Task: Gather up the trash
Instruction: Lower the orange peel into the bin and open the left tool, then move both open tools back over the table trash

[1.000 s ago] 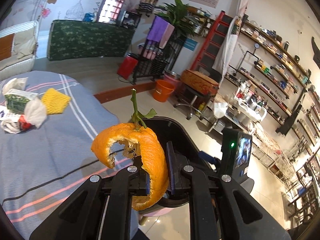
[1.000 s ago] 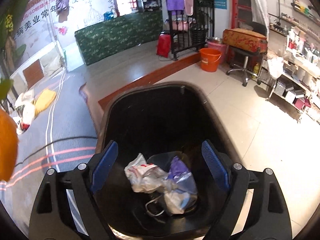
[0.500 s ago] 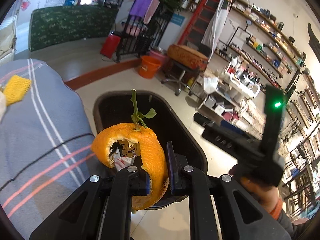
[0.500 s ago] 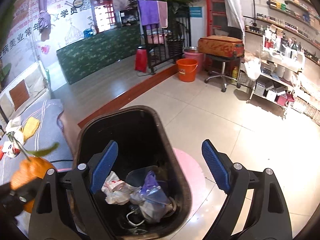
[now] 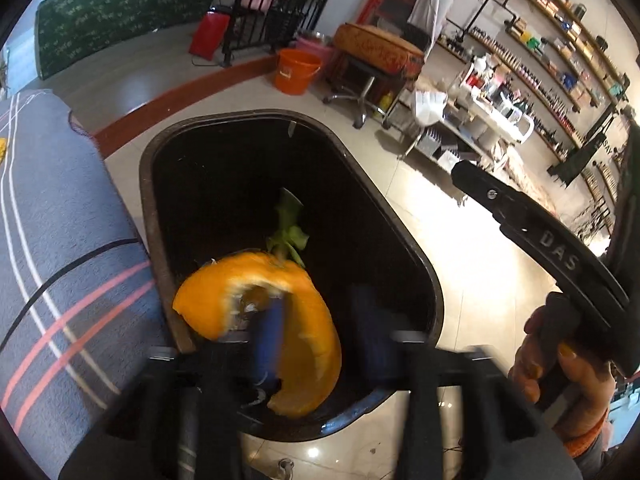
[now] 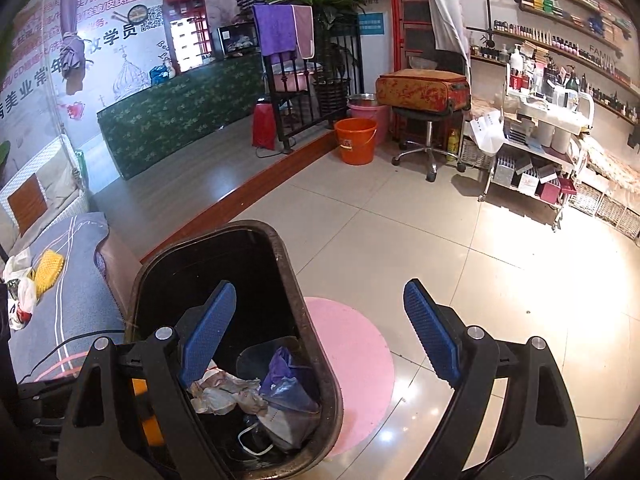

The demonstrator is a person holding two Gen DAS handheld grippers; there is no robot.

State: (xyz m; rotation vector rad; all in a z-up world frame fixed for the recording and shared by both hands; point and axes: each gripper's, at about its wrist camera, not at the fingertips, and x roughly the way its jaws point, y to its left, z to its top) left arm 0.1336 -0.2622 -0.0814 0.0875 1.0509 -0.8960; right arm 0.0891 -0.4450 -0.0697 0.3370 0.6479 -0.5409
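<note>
As my left gripper (image 5: 320, 344) springs its fingers apart, the blue pads blur with the motion and the orange peel (image 5: 276, 328) that was pinched tight a second ago is let go. It hangs between the opening fingers, smeared, stem and leaf pointing into the black trash bin (image 5: 400, 240), and I judge it is no longer clamped but dropping. A moment back the peel was held over the edge of the striped grey bed (image 5: 60, 240); now the bin's mouth fills the view right beneath it, so the release looks well placed.

Over on the right gripper (image 6: 320, 332), fingers stand wide apart with nothing between them, same as before, hovering above the bin's near rim. From that view I see the bin (image 6: 312, 320) already holds crumpled paper and a purple bag (image 6: 288, 376). The right gripper's handle and the hand (image 5: 560, 368) holding it show at the edge of the left view, well clear of the drop.

More trash waits: a yellow foam net (image 6: 48, 268) and crumpled wrappers (image 6: 20, 292) lie on the bed, so that is my next stop, I reckon.
</note>
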